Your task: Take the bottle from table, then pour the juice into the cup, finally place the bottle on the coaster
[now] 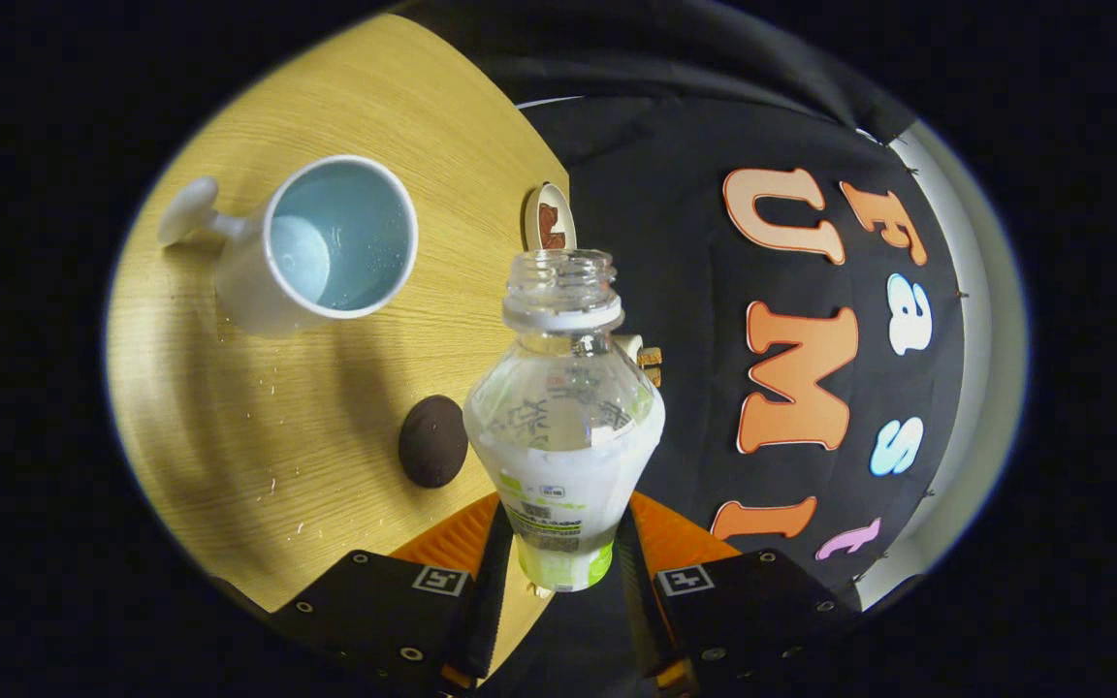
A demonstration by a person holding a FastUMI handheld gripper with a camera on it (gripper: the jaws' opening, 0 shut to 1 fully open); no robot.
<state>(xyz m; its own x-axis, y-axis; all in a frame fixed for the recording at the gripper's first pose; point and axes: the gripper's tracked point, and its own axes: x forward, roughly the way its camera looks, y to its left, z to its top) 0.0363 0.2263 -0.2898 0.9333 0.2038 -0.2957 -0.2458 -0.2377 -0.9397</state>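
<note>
My gripper (563,567) is shut on a clear, uncapped plastic bottle (566,407), both fingers (493,557) pressing on its labelled lower body. White juice fills the lower part of the bottle, and its open mouth points ahead, away from the fingers. The view is rolled, so the wooden table (277,446) stands tilted to the left of the bottle. A white cup (331,242) with a pale blue inside and a handle stands on the table ahead and to the left of the bottle's mouth. The dark brown round coaster (432,441) lies on the table just left of the bottle's body.
A small white and brown object (549,218) sits at the table's edge just beyond the bottle's mouth. Another small pale object (644,357) peeks out behind the bottle's shoulder. White specks dot the tabletop near the coaster. The booth's black cloth hangs to the right.
</note>
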